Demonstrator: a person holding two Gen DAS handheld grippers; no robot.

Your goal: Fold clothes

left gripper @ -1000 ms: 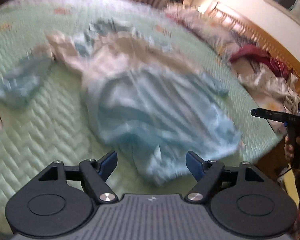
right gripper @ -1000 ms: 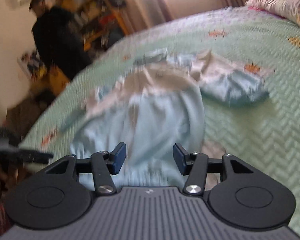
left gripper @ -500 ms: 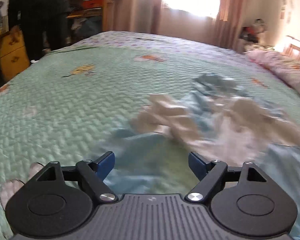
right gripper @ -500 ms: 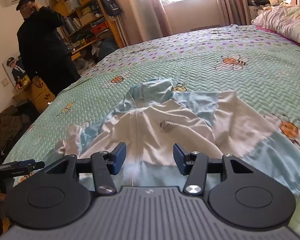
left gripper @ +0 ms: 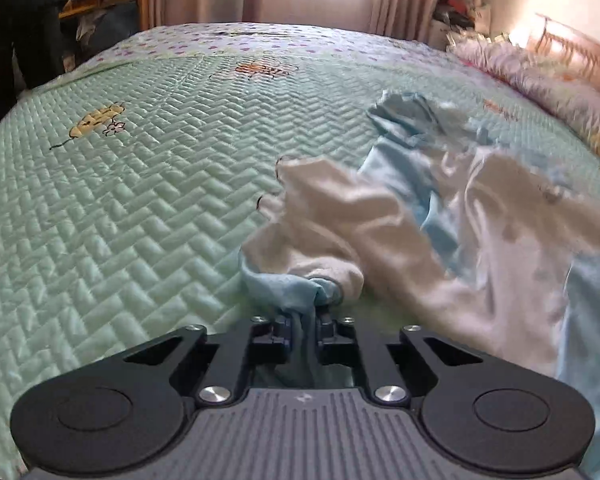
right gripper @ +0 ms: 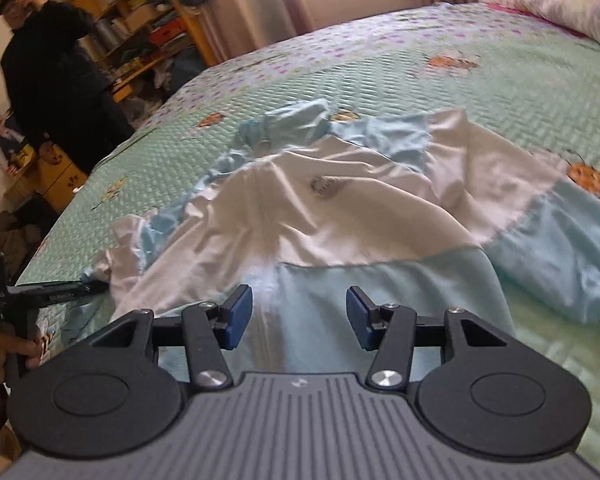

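A light blue and white zip jacket (right gripper: 340,208) lies spread and rumpled on the green quilted bed cover (right gripper: 500,80). In the left wrist view its left sleeve (left gripper: 340,220) runs toward me, ending in a blue cuff (left gripper: 284,288). My left gripper (left gripper: 303,320) has that cuff bunched between its pads, its jaws closing. The right wrist view shows the same gripper (right gripper: 94,286) at the sleeve end, with a hand (right gripper: 0,352) on it. My right gripper (right gripper: 299,312) hovers open over the jacket's blue lower front near the zip, with nothing between its fingers.
A person in dark clothes (right gripper: 52,92) stands beyond the bed's left side, by cluttered wooden shelves (right gripper: 140,20). Floral pillows (right gripper: 560,0) lie at the far right by a wooden headboard (left gripper: 572,48). Bare quilt (left gripper: 120,200) stretches left of the jacket.
The left gripper moved in on the sleeve end and its jaws came together on the blue cuff. The right gripper came closer over the jacket's front and stayed open.
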